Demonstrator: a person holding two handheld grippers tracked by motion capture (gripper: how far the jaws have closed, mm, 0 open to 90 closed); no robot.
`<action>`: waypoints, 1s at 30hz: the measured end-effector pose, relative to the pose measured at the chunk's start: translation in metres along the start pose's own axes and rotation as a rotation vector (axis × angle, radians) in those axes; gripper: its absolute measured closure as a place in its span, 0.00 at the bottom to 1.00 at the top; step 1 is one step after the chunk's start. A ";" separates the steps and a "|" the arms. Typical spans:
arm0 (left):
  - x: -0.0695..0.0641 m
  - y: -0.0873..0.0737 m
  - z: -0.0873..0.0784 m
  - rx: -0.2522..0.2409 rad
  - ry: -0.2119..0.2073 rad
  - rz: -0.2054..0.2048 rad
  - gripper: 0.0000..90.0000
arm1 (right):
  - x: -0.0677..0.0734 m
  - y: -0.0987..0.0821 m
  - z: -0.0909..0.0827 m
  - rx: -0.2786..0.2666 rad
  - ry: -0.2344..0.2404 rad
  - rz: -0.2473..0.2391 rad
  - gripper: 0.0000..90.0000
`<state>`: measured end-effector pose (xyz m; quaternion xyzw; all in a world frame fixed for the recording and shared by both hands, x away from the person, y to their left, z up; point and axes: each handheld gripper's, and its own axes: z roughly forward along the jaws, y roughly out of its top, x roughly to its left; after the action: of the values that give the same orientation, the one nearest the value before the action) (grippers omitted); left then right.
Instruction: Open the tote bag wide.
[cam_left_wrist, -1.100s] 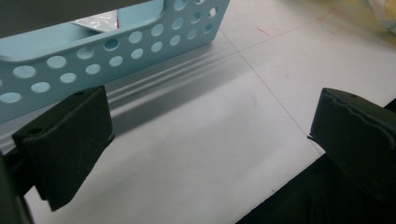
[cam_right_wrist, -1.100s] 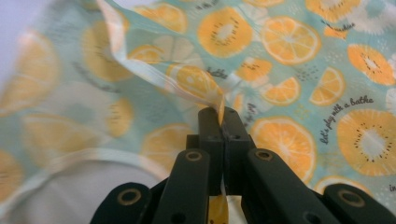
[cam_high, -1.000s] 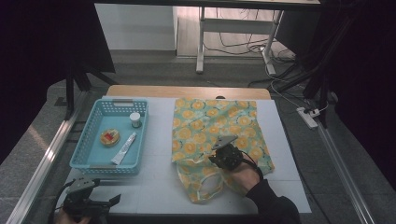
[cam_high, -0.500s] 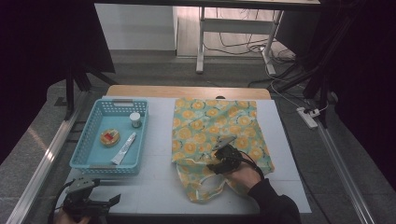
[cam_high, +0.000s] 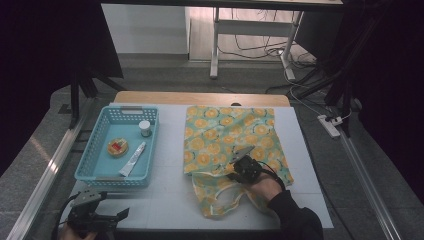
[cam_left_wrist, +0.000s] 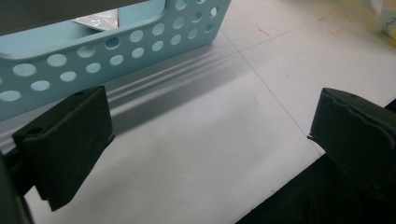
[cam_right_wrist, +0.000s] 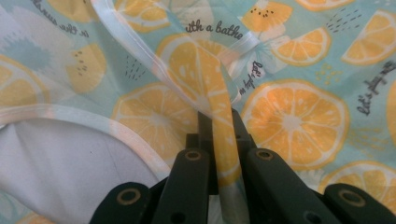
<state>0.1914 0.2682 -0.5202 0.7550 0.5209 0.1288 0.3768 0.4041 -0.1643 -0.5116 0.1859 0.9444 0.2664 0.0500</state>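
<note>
**Right tongs pinch the bib's strap, fold about to begin**

The right tongs (cam_right_wrist: 215, 122) are clamped on a white-edged strap of the lemon-print bib (cam_high: 225, 145), the jaws pressed together with the trim running between them; they have just been closing onto it. In the high view the right tongs (cam_high: 239, 162) sit over the bib's lower right part, near its neck opening, with the bib spread flat on the white tabletop (cam_high: 165, 200), to the right of the blue basket (cam_high: 85, 165).

The left tongs (cam_left_wrist: 205, 140) stand wide apart with nothing between them, low over bare tabletop just beside the basket's perforated wall.

The step in hand looks like the grasp before a fold or lift. Next, the strap likely needs drawing up and across the bib without slipping from the thin trim.
</note>
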 end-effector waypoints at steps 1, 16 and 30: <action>0.000 0.000 0.000 0.001 -0.001 0.001 0.00 | -0.001 0.000 0.000 -0.001 0.007 0.011 1.00; 0.001 0.000 0.000 -0.004 -0.006 -0.009 0.00 | -0.011 0.023 -0.025 -0.108 0.043 0.082 1.00; 0.002 0.000 -0.001 -0.005 -0.009 -0.011 0.00 | -0.017 0.059 -0.048 -0.152 -0.005 0.021 1.00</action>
<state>0.1916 0.2699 -0.5204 0.7518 0.5232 0.1247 0.3816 0.4296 -0.1473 -0.4396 0.1924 0.9194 0.3371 0.0636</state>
